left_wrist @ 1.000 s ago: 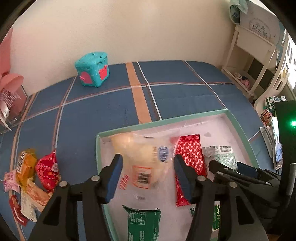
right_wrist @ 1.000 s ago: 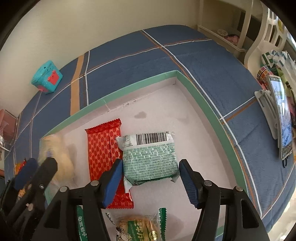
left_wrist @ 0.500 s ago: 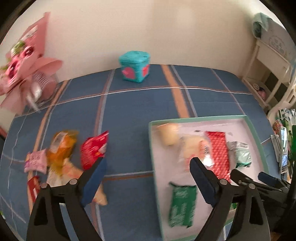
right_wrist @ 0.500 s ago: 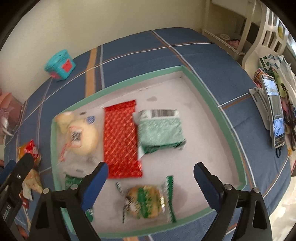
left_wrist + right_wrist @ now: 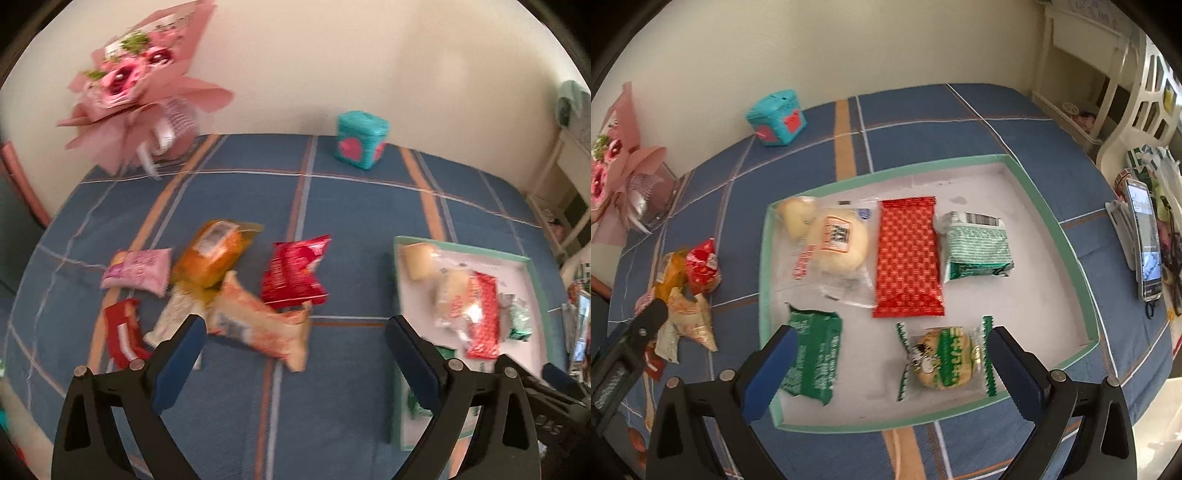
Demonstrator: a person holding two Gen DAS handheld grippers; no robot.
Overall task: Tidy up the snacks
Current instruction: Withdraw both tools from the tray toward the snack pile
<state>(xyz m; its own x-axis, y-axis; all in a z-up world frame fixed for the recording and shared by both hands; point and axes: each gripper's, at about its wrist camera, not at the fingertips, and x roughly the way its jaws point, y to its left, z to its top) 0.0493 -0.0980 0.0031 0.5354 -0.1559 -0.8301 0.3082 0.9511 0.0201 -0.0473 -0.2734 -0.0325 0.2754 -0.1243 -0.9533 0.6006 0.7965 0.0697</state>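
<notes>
Several loose snack packets (image 5: 236,295) heaped on counter left of tray (image 5: 1052,229), both tools (left tool (image 5: 293,360), right tool (image 5: 888,360)) spread wide, empty; light, crinkly, slippery film, likely best pinched at crimped end seam.

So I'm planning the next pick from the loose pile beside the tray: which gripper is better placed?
Left. The left gripper is open above the loose pile, nearest the pale orange packet; the right gripper, also open, hangs over the tray.
</notes>
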